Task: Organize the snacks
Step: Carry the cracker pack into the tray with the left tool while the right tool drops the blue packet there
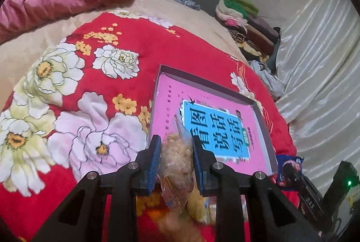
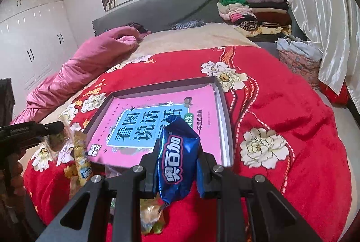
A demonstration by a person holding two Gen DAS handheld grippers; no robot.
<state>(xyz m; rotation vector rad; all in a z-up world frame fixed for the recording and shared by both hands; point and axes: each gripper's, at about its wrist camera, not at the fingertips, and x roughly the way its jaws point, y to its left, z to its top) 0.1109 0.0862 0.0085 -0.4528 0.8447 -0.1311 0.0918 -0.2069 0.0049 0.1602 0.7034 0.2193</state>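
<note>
My left gripper point(image 1: 176, 143) is shut on a clear packet of golden-brown snack point(image 1: 177, 165), held over the near corner of a shallow grey box lid point(image 1: 263, 116) that holds a pink book. My right gripper point(image 2: 178, 148) is shut on a blue foil snack packet point(image 2: 177, 165) and holds it above the near edge of the same box lid point(image 2: 226, 120). The left gripper point(image 2: 51, 127) with its clear packet shows at the left of the right wrist view. The blue packet point(image 1: 290, 165) also shows at the lower right of the left wrist view.
The box lies on a red floral blanket point(image 2: 281, 107) on a bed. Several loose snack packets point(image 2: 82, 158) lie at the blanket's near edge. A pink quilt point(image 2: 90, 62) lies at the left, folded clothes point(image 2: 252, 10) at the head, a curtain point(image 2: 326, 17) at the right.
</note>
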